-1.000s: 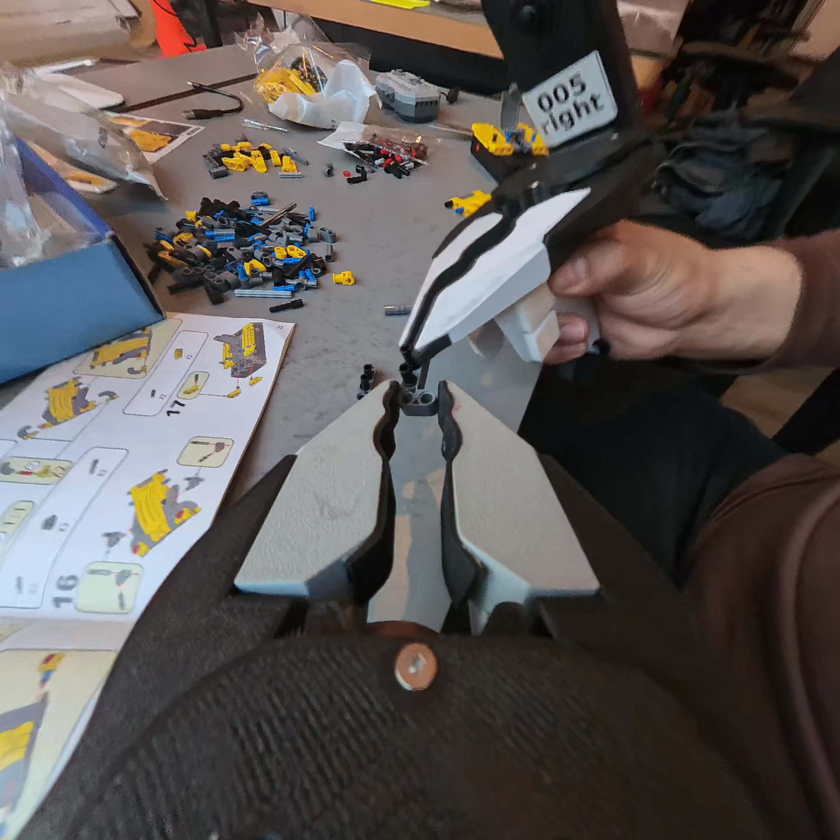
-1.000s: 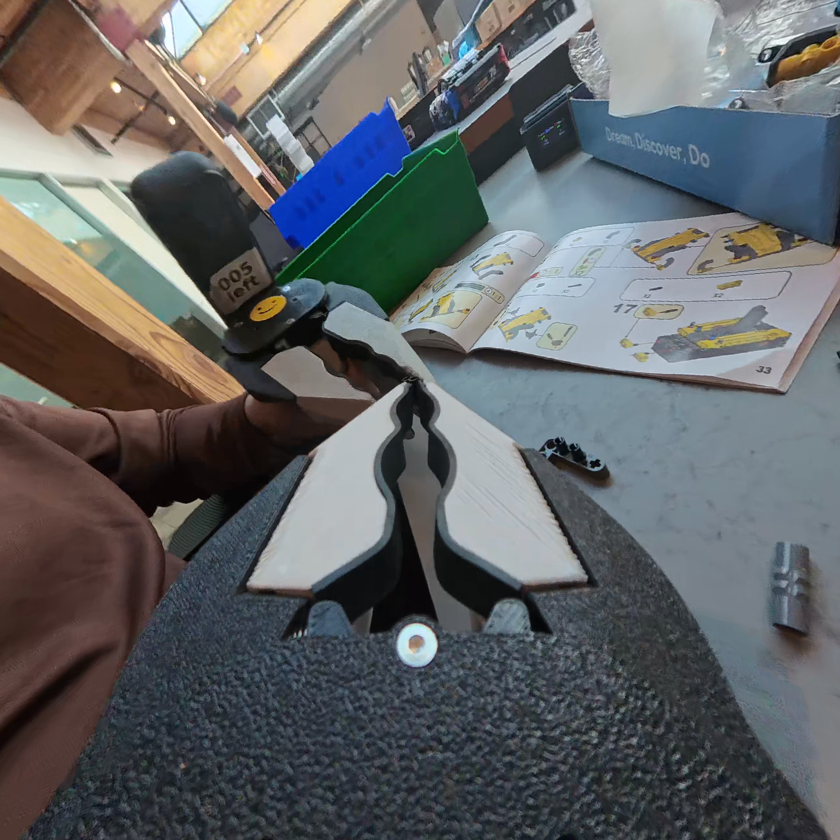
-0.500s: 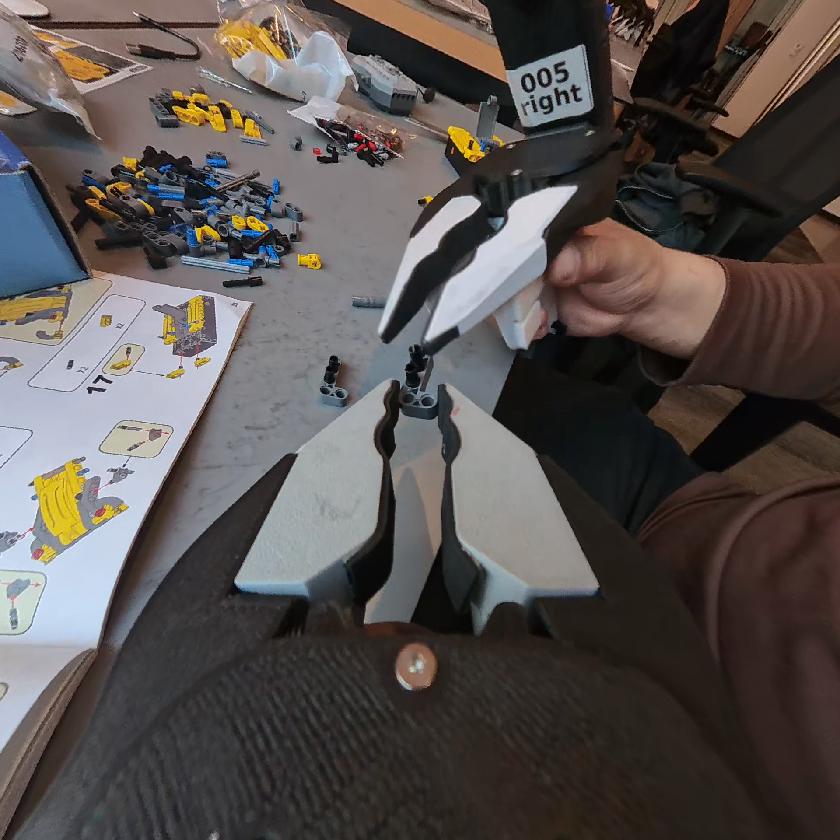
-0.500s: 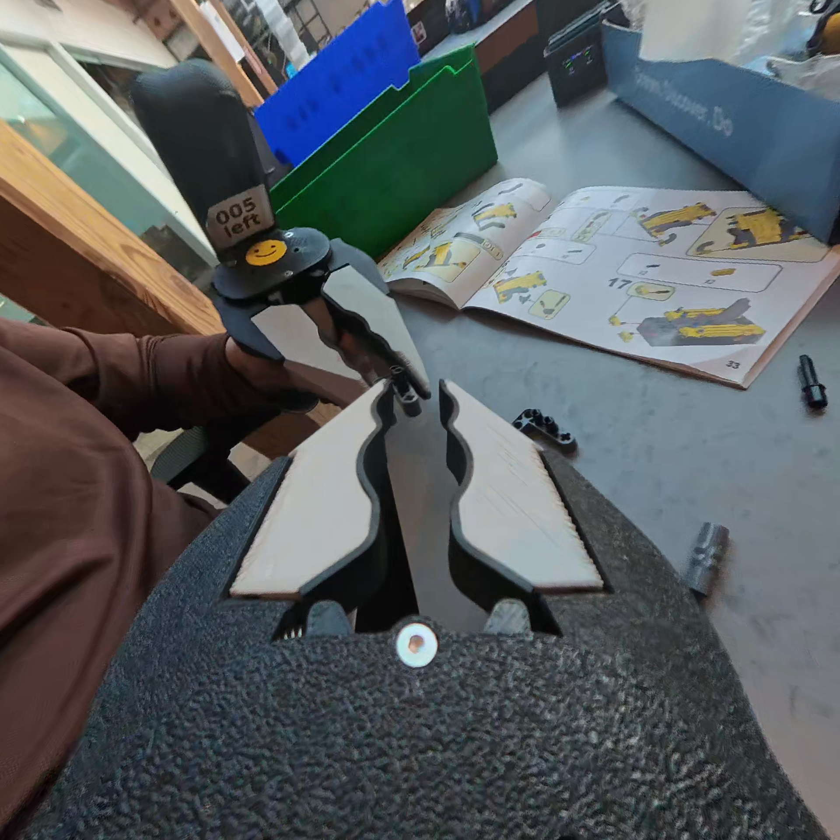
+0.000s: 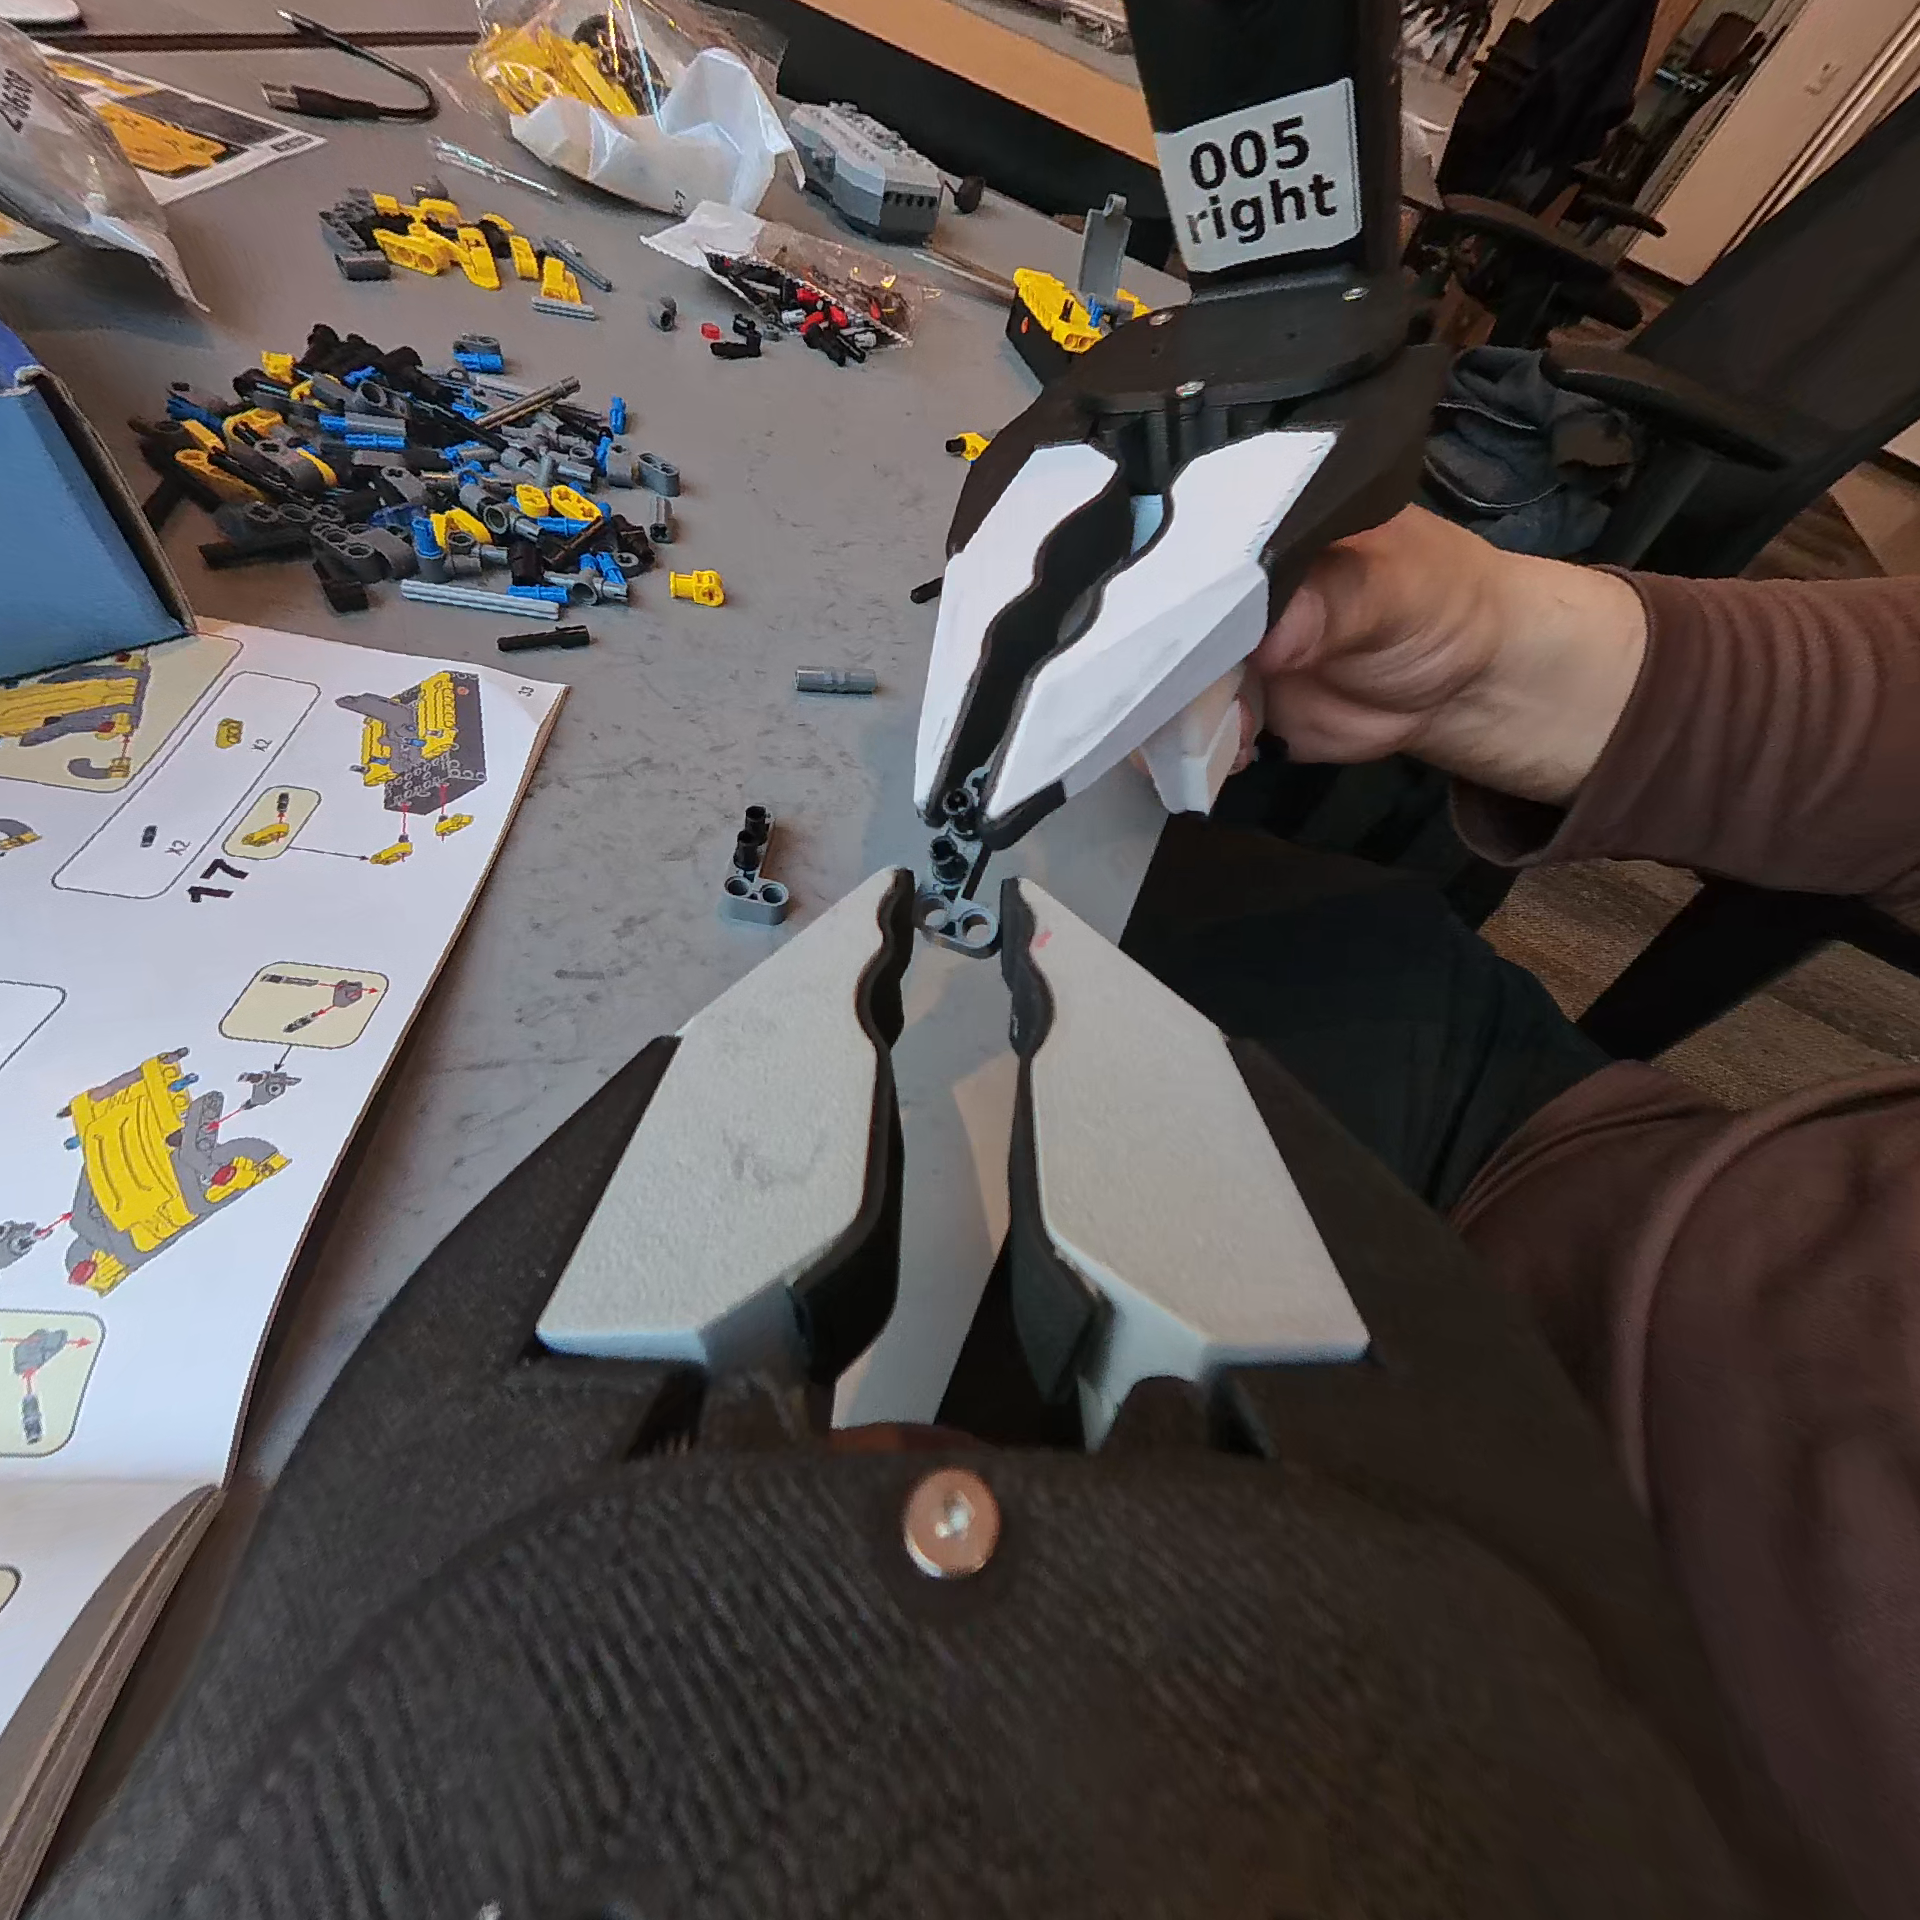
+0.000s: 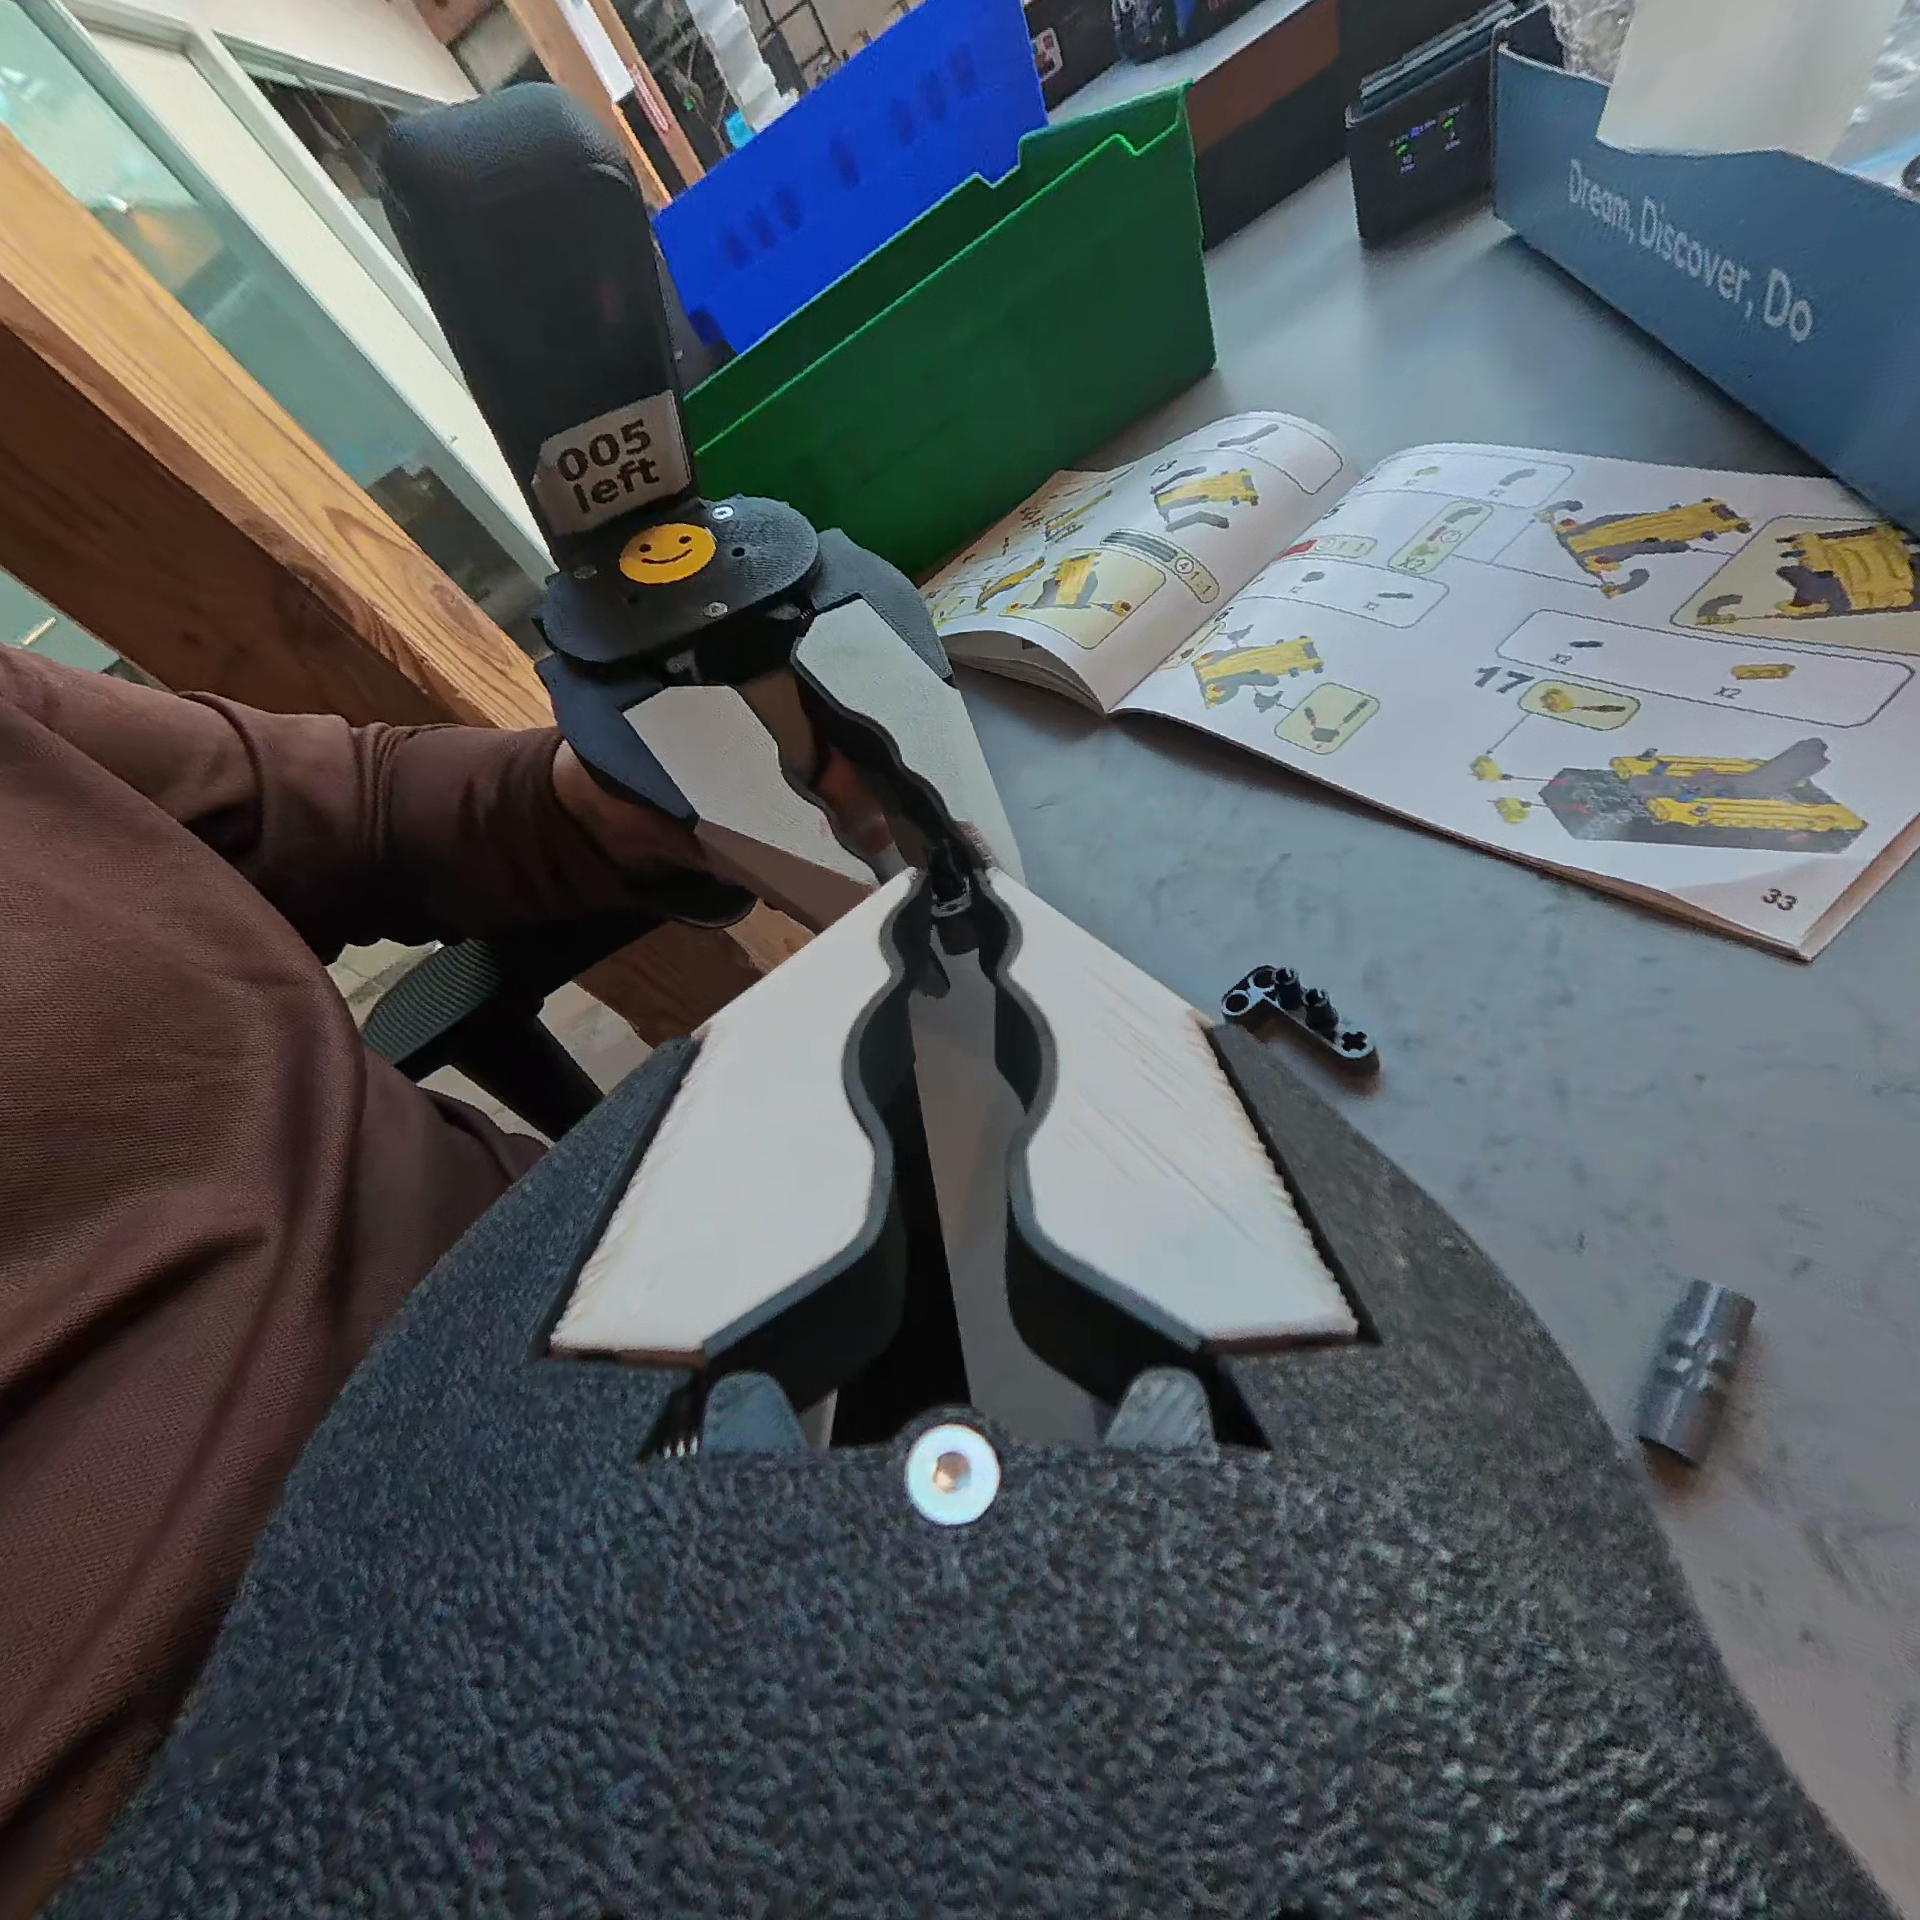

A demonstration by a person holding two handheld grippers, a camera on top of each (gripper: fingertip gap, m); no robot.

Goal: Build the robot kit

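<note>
The small grey bent plastic building piece [image 5: 961,920] with round holes is up in the air above the near edge of the grey table [image 5: 748,447], pinched between the tips of the left gripper [image 5: 956,914]. The jaws of this gripper are only a little way apart, just as wide as the piece, so it looks like a firm hold.

Little black plastic pins [image 5: 948,854] stick up out of the grey piece. The right gripper [image 5: 961,808] comes down from above, and its white fingers are squeezed almost together on the top black pin [image 5: 956,802]. In the right wrist view, the right gripper's [image 6: 951,883] tips pinch something small and dark, and the left gripper [image 6: 940,842] meets them tip to tip. I cannot tell if the top pin is pushed all the way in.

A person's right hand [image 5: 1434,665] in a brown sleeve holds the right gripper.

On the table just beside the tips lies a second grey bent piece with black pins [image 5: 753,878]. A short grey plastic tube [image 5: 836,681] lies a bit farther off. An open paper booklet with building pictures [image 5: 260,883] lies to the left. Behind it is a pile of loose black, blue, yellow and grey pieces [image 5: 416,488] and a blue cardboard box [image 5: 62,540]. A green plastic bin [image 6: 966,343] stands at the far side.
</note>
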